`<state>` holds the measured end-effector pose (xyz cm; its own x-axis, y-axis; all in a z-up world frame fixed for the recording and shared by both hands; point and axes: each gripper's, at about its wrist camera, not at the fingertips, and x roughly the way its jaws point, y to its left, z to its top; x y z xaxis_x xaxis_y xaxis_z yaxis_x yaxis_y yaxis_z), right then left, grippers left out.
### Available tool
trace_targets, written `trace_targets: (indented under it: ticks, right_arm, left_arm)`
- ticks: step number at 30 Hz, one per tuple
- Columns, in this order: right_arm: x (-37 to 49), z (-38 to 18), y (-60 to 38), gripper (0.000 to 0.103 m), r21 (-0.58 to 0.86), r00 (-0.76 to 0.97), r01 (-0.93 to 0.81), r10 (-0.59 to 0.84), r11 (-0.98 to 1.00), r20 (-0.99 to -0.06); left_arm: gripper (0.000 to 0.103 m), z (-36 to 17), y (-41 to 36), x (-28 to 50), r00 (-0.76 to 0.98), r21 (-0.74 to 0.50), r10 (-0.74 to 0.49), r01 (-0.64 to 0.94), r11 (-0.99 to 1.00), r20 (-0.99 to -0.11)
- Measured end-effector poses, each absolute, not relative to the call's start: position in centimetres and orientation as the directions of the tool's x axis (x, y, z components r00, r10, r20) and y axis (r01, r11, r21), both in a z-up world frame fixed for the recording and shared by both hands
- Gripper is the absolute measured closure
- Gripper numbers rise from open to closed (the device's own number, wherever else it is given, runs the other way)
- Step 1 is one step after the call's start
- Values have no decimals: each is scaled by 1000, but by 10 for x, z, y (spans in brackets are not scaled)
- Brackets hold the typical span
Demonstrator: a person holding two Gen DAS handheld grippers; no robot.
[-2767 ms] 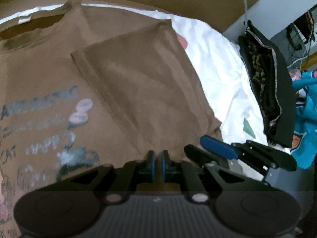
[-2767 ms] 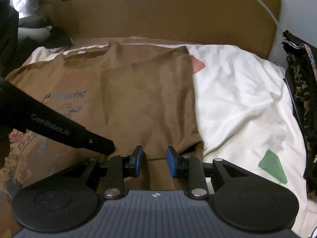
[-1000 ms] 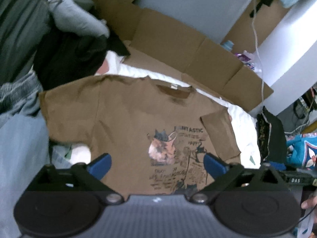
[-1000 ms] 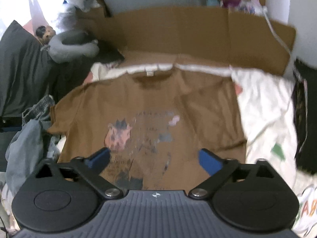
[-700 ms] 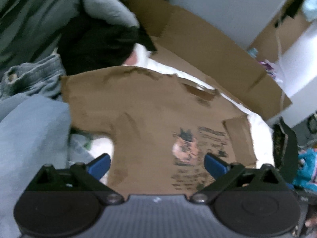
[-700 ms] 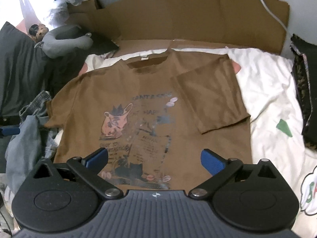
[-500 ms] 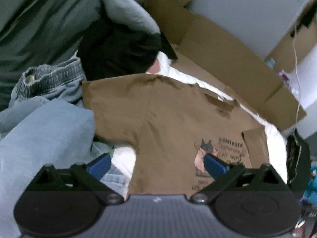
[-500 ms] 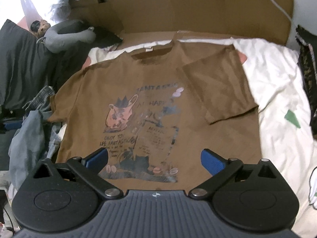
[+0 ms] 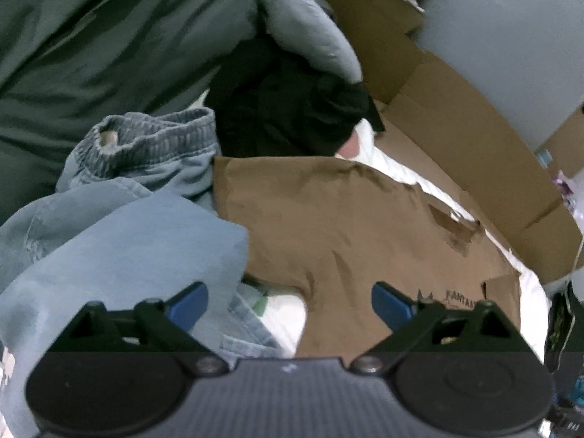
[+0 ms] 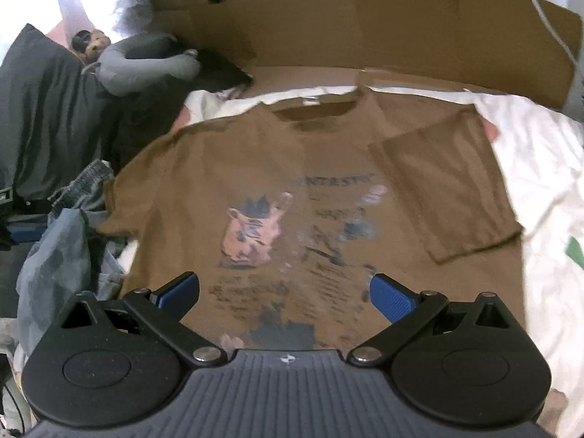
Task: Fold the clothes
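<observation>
A brown printed T-shirt (image 10: 292,182) lies flat, print up, on a white sheet (image 10: 540,168). Its right sleeve (image 10: 445,186) is folded in over the chest. Its left sleeve (image 10: 124,200) lies spread out. My right gripper (image 10: 284,295) is open and empty, above the shirt's lower print. My left gripper (image 9: 290,304) is open and empty, above the left sleeve (image 9: 277,204) and the shirt's left side. The left gripper's blue pad shows at the left edge of the right wrist view (image 10: 22,233).
Blue denim clothes (image 9: 120,219) are piled against the left sleeve. Dark clothes (image 9: 288,109) and a grey pillow (image 9: 306,25) lie behind. Flat cardboard (image 10: 383,25) lines the back. A black garment (image 9: 562,325) is at the far right.
Both grippers let go of the folded right sleeve, opened wide and pulled back. My left gripper swung left towards the left sleeve and the denim pile. My right gripper moved slightly closer over the print.
</observation>
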<state>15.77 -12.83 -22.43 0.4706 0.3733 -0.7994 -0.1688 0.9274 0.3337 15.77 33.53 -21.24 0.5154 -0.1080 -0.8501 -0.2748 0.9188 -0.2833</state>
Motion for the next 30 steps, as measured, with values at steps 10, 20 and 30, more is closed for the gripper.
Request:
trace_targets:
  ticks: [10,20,30]
  right_arm:
    - [165,-247,-83,0,361,499,-226,425,905,-755]
    - [166,-269,-77,8,399,502,-192,439,897,-745]
    - [165,-297,-94,8,429,527,-63,395,901,-753]
  left_arm:
    - [32,-239,354,175,515,-388,-153,-387,837,-843]
    - [45,-273,342,172,550,-467,-140,-516,718,-823]
    - [45,-312,315,180,560,-438,-49,-588,680,-827]
